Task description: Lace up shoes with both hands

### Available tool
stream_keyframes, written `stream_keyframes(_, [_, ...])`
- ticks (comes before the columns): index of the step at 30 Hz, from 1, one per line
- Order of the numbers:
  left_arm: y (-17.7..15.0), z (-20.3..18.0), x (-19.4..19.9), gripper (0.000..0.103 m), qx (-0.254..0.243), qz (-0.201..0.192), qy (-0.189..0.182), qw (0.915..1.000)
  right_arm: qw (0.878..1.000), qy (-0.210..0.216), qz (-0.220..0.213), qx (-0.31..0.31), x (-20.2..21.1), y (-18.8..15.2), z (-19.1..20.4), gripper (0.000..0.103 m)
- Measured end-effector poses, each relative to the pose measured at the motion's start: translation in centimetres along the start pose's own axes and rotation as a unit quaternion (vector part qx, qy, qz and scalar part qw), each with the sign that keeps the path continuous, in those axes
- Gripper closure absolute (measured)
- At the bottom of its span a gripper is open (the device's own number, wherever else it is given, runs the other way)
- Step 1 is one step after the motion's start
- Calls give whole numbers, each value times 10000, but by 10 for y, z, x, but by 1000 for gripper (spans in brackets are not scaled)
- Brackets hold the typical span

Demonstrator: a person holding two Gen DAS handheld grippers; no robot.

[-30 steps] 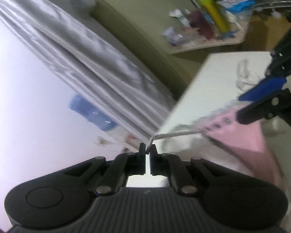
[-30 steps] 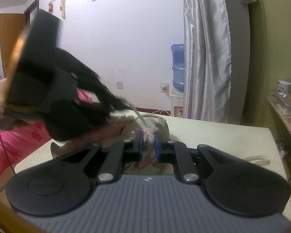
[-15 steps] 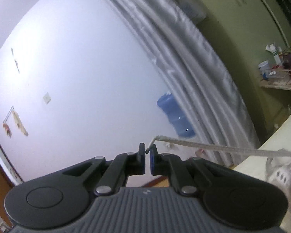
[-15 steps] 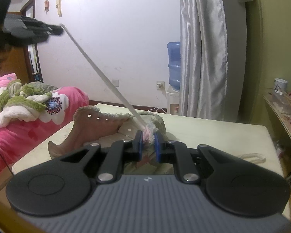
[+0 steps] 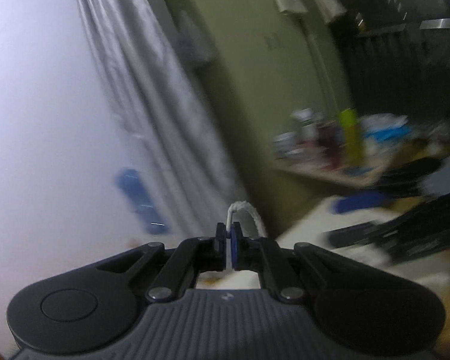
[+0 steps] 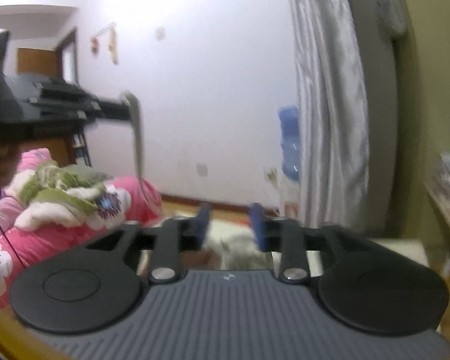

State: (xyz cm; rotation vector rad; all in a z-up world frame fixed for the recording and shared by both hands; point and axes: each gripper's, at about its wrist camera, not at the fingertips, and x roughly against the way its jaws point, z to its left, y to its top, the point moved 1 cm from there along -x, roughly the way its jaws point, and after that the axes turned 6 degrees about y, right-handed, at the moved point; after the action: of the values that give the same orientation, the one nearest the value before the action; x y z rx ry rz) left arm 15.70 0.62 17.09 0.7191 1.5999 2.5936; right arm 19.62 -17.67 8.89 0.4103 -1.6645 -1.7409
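In the left wrist view my left gripper (image 5: 228, 230) is shut on the white shoelace (image 5: 249, 213), which loops up from the fingertips and drops behind the right finger. The right gripper (image 5: 375, 207) shows blurred at the right over the table. In the right wrist view my right gripper (image 6: 230, 223) is open and empty, raised above the shoe (image 6: 240, 250), of which only a blurred furry part shows between the fingers. The left gripper (image 6: 75, 105) is high at the left, holding the shoelace (image 6: 138, 147), which hangs slack down toward the shoe.
A pale table (image 5: 315, 234) carries the shoe. A pink bedspread with plush items (image 6: 60, 198) lies at the left. A grey curtain (image 6: 330, 120), a blue water jug (image 6: 289, 147) and a cluttered side shelf (image 5: 339, 153) stand behind.
My right gripper has opened, let go of the shoe's tongue and lifted. The left gripper has swung round with the lace, which has gone from taut to slack.
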Motion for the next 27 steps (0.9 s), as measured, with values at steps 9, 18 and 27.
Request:
stream_keyframes(9, [-14, -43, -1, 99, -1028, 150, -113, 9945, 9905, 944, -975, -210, 4, 29, -7, 19])
stream_keyframes(18, [-38, -47, -6, 99, -1179, 242, -148, 9926, 9889, 1298, -213, -694, -29, 17, -19, 56])
stream_keyframes(27, [-58, -29, 1, 99, -1203, 322, -445, 9912, 9761, 1873, 370, -1033, -61, 5, -13, 67])
